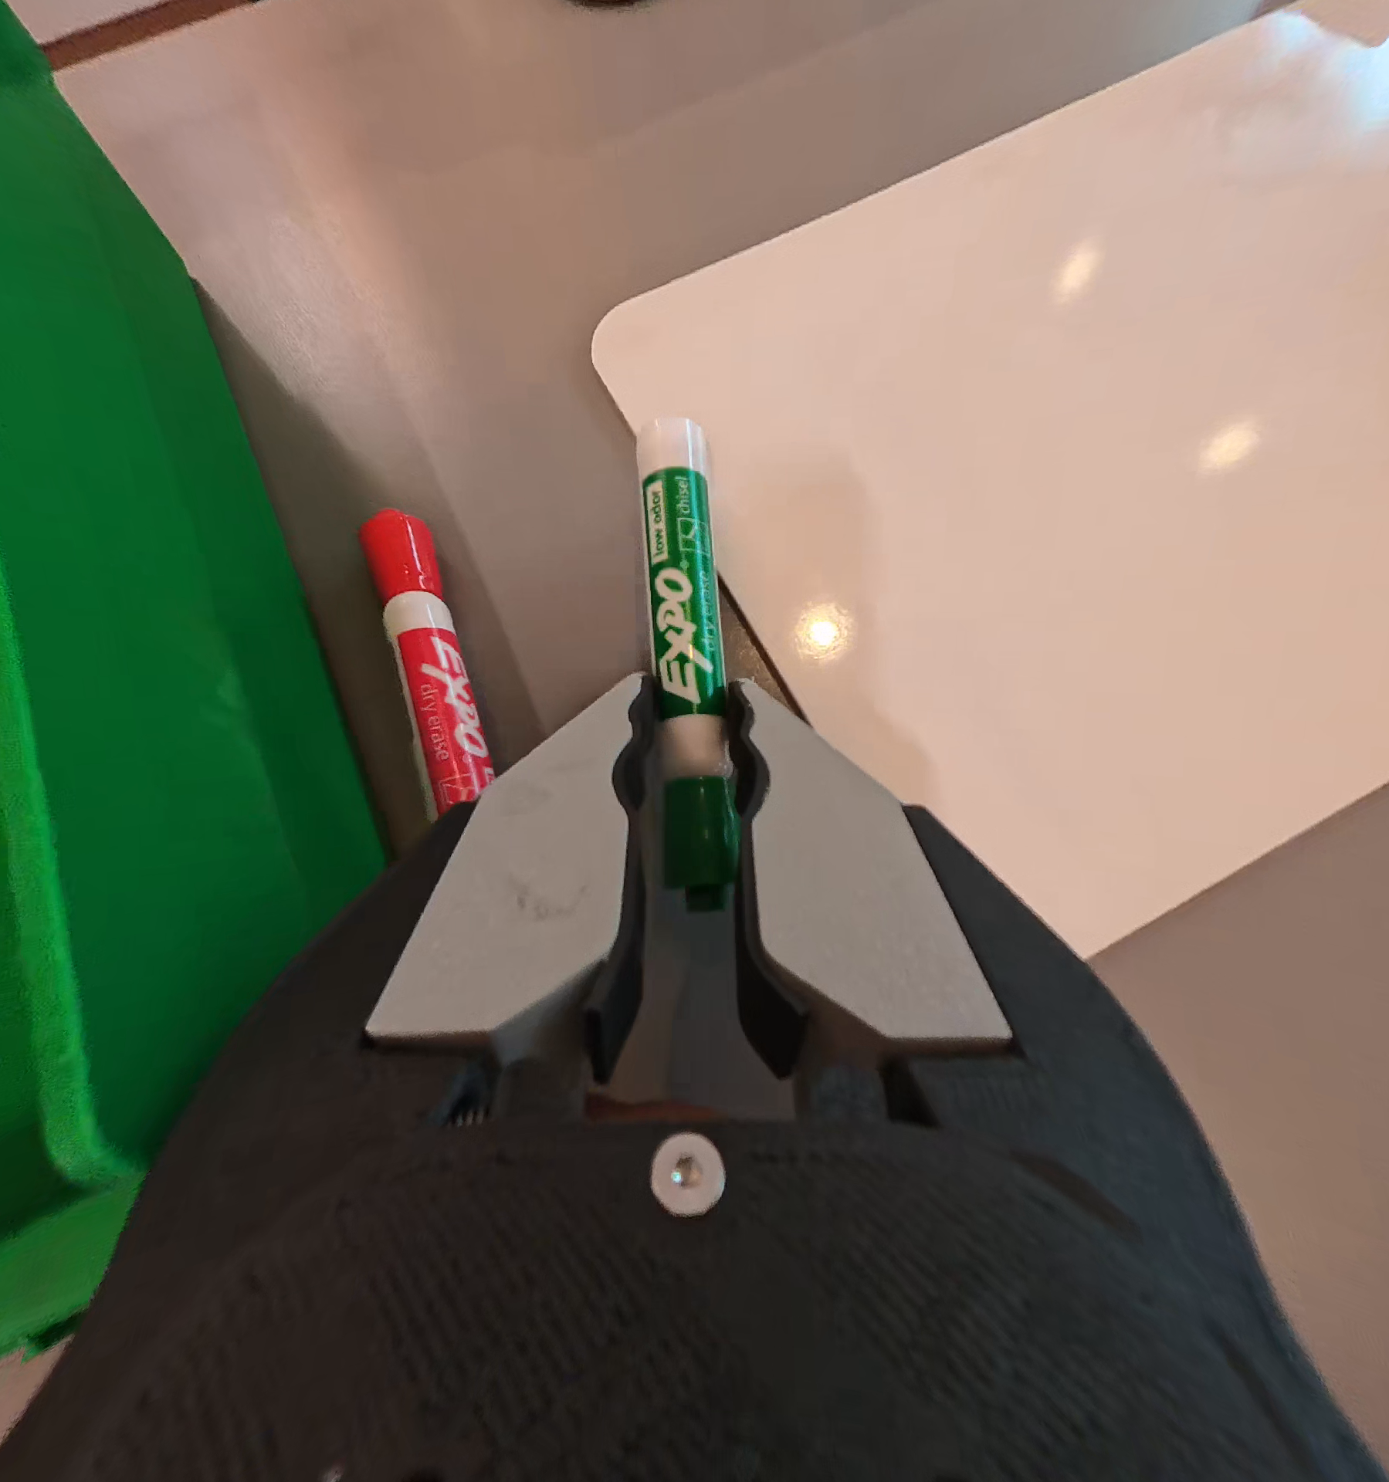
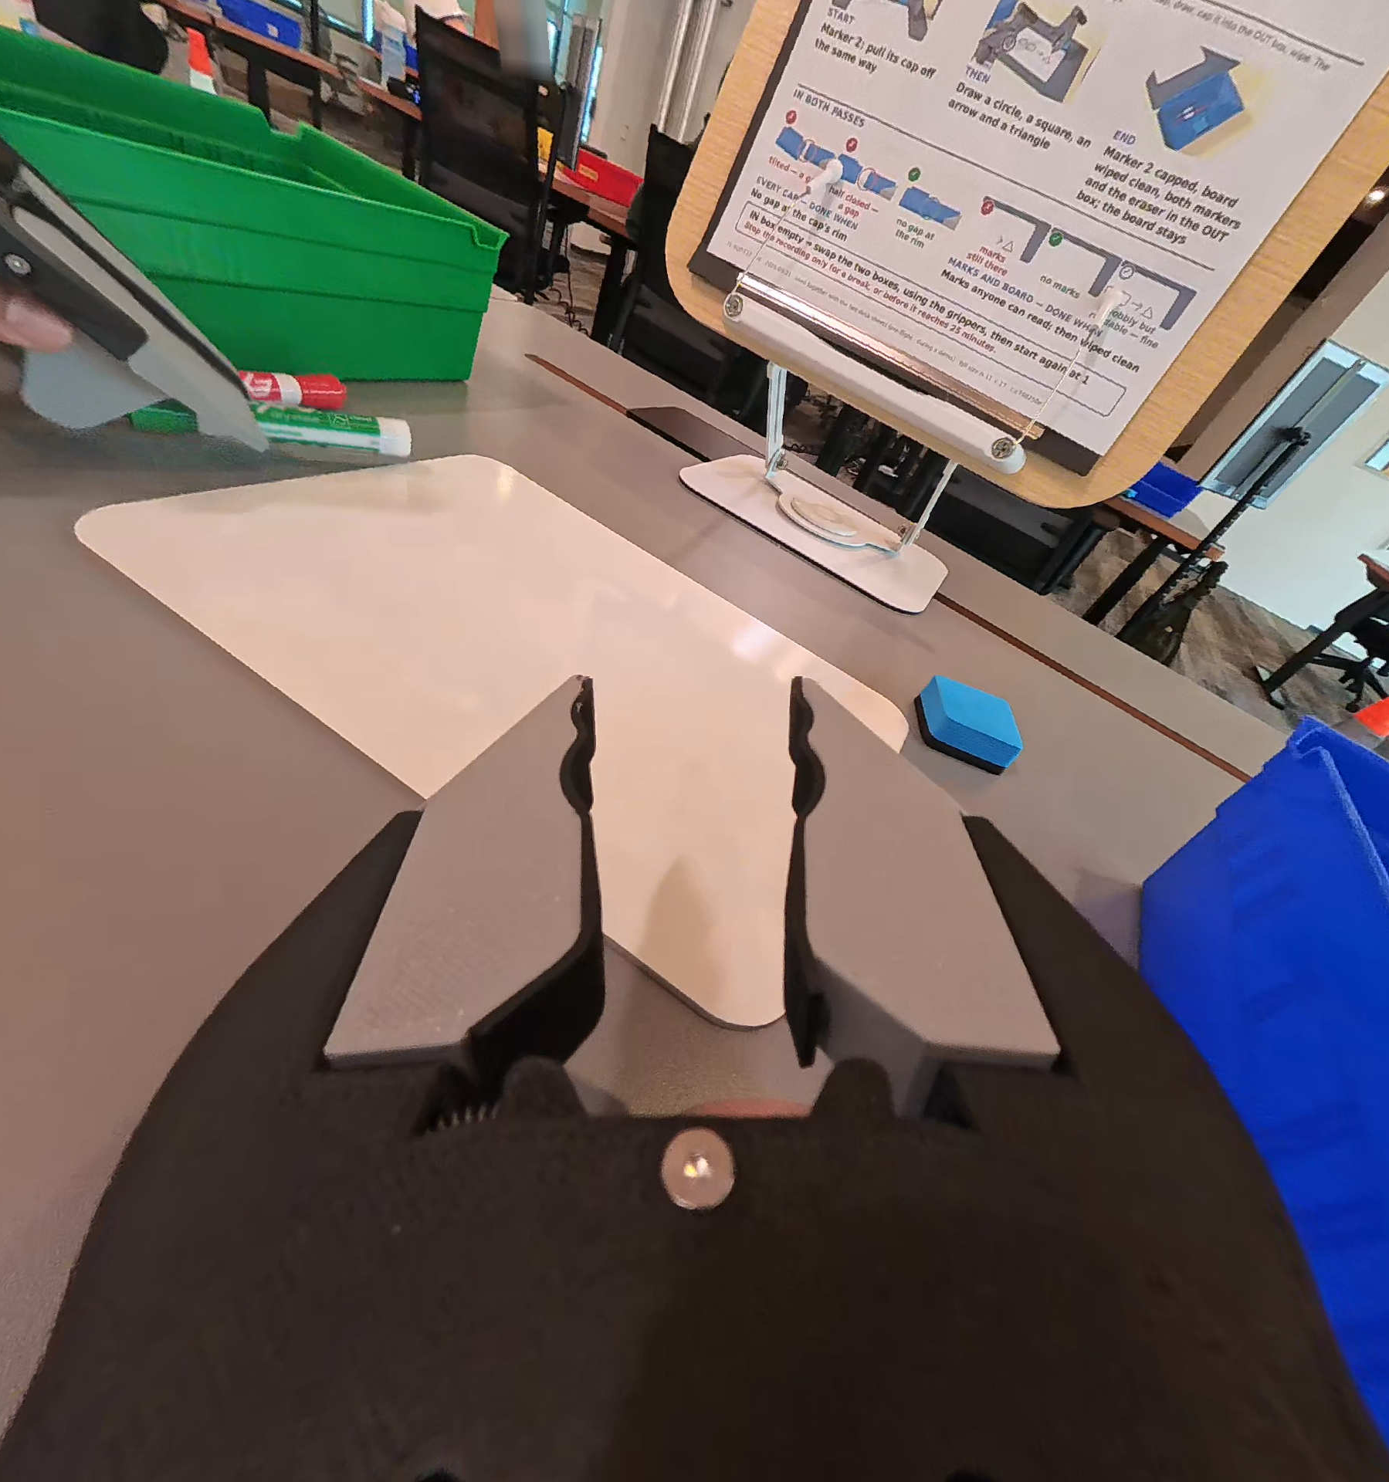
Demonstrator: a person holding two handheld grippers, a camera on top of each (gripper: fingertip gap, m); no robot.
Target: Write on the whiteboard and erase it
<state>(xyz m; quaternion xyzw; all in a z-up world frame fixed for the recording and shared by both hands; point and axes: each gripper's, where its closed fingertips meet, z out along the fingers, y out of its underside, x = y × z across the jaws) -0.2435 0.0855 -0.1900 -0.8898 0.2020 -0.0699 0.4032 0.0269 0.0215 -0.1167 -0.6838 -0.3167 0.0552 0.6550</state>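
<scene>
My left gripper (image 1: 689,690) is shut on a green marker (image 1: 679,561), gripping the white band beside its green cap. The cap points back into the jaws and the white tail points away, by the whiteboard's (image 1: 1076,481) corner. In the right wrist view the left gripper (image 2: 218,409) holds the green marker (image 2: 338,433) low at the table, level with it. A capped red marker (image 1: 426,657) lies just left of it and also shows in the right wrist view (image 2: 298,390). My right gripper (image 2: 691,690) is open and empty over the near corner of the blank whiteboard (image 2: 434,609). A blue eraser (image 2: 970,722) lies right of the board.
A green bin (image 1: 73,641) stands left of the markers and shows at the back left in the right wrist view (image 2: 274,240). A blue bin (image 2: 1300,1002) stands at the right. An instruction sheet on a stand (image 2: 996,240) is behind the board. A person's hand (image 2: 1,321) holds the left gripper. Spacing between my two grippers at the tips: around 30 cm.
</scene>
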